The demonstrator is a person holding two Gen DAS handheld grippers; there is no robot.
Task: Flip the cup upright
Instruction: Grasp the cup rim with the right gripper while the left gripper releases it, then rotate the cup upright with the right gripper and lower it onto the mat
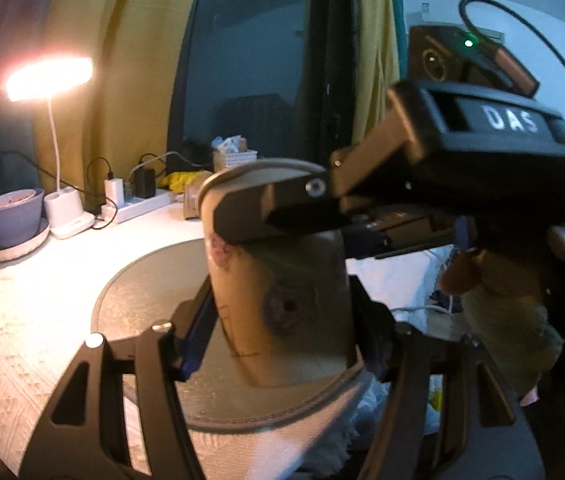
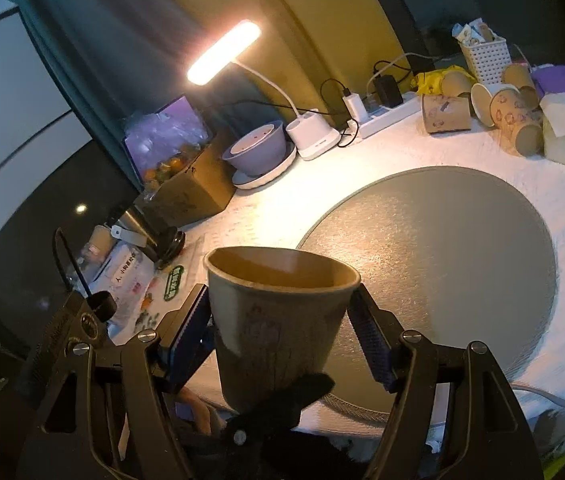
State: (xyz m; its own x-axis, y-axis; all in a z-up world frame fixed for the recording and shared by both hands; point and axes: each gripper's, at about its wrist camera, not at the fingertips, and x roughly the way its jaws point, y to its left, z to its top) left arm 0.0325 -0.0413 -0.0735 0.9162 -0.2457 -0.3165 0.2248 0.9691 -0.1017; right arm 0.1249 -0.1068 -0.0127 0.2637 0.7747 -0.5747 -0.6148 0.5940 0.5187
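Note:
A brown paper cup (image 1: 282,296) with pink printed figures is held upright in the air above the round grey mat (image 1: 142,292), mouth up. My left gripper (image 1: 282,340) is shut on its lower body, blue pads pressed to both sides. My right gripper (image 1: 282,208) comes in from the right and its fingers clasp the cup just below the rim. In the right wrist view the cup (image 2: 278,320) sits between the right gripper's (image 2: 282,320) blue pads, its open mouth facing up, with a left finger (image 2: 282,400) crossing its base.
The grey mat (image 2: 442,248) lies on a white textured cloth (image 2: 482,148). A lit desk lamp (image 2: 224,50), a purple bowl on a saucer (image 2: 258,152), a power strip (image 2: 386,114) and a cardboard box (image 2: 186,188) stand behind. Several paper cups (image 2: 498,108) lie at the far right.

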